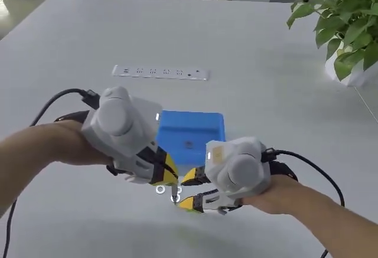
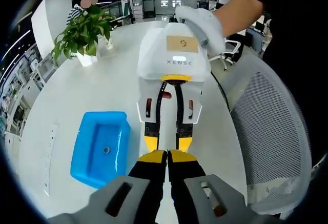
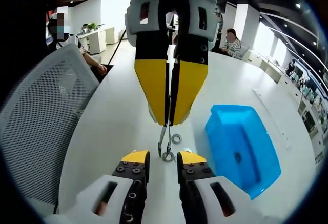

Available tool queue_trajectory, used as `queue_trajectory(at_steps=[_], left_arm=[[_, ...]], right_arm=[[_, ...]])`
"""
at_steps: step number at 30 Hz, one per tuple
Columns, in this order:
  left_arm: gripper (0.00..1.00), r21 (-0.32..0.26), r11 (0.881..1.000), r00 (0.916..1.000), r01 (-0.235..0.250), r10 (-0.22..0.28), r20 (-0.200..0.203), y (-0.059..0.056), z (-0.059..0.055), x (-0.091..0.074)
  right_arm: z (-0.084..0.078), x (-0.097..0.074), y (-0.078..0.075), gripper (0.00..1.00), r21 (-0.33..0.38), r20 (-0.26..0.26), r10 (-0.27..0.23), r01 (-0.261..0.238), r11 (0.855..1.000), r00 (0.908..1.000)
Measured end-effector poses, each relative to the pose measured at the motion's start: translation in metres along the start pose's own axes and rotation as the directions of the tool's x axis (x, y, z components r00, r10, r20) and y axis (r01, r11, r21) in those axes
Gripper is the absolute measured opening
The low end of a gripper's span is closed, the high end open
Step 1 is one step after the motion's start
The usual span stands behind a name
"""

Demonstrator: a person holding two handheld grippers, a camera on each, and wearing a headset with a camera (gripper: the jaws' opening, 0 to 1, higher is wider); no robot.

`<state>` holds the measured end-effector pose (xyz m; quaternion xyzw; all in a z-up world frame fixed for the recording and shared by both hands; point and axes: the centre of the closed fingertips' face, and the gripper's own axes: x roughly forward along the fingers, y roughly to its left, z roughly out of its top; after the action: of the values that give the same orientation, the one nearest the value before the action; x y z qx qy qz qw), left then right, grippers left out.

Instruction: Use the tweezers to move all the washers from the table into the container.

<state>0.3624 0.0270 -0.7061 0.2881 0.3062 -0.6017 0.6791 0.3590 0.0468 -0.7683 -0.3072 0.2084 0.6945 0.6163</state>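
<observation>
Tweezers reach a washer — tips blurred, perhaps pinching it.

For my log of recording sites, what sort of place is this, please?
Probably an open-plan office: a mesh chair stands beside a white table, which carries a potted plant and a power strip.

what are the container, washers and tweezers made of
The container is likely moulded plastic with a glossy finish: uniform bright blue, soft highlights on rounded walls. The washers are probably bare steel: thin, shiny silver rings. The tweezers look like bright metal: slim silver-grey arms tapering to points, gripped in the left claw.
</observation>
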Motion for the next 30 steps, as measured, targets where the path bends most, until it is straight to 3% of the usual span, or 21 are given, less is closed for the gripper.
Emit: queue_trajectory(at_steps=[11,30], left_arm=[[0.05,-0.005,1.0,1.0,-0.001,0.001,0.0,0.0,0.0,0.001],[0.05,-0.007,1.0,1.0,-0.002,0.002,0.007,-0.001,0.0,0.0]], right_arm=[[0.001,0.012,-0.001,0.13,-0.013,-0.014,0.015,-0.016,1.0,0.9998],[0.001,0.016,0.0,0.09,0.016,0.0,0.02,-0.02,1.0,0.9998]])
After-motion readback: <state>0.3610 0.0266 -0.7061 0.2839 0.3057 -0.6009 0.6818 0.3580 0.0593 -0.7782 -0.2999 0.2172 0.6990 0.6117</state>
